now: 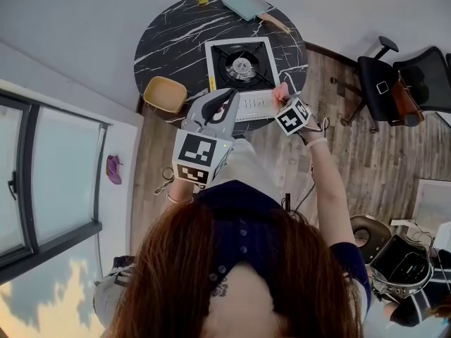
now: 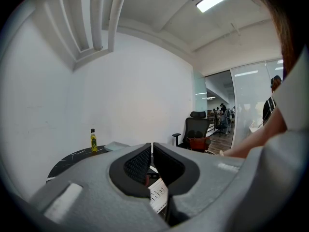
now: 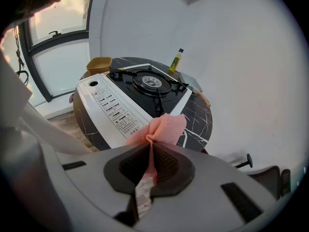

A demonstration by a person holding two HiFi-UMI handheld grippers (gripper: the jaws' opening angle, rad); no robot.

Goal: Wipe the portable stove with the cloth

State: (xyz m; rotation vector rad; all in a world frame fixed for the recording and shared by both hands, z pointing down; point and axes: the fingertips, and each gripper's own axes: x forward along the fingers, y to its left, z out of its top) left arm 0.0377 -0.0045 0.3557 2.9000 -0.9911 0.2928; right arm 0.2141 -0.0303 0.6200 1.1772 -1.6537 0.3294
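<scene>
black marble table (image 1: 165,37) is filling the floor below: left gripper (image 2: 152,153) is hanging raised, pinched closed on nothing, right gripper (image 3: 150,151) is clenching the pink cloth (image 3: 163,126) by the white front panel of the portable stove (image 3: 120,105), yellow bottle (image 3: 176,60) standing beyond.

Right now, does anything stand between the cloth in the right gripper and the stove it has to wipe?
Nothing visible does. The right gripper is shut on the pink cloth, which hangs just over the white front panel of the stove with only open air between them. The left gripper, shut and empty, is off to the left.
</scene>
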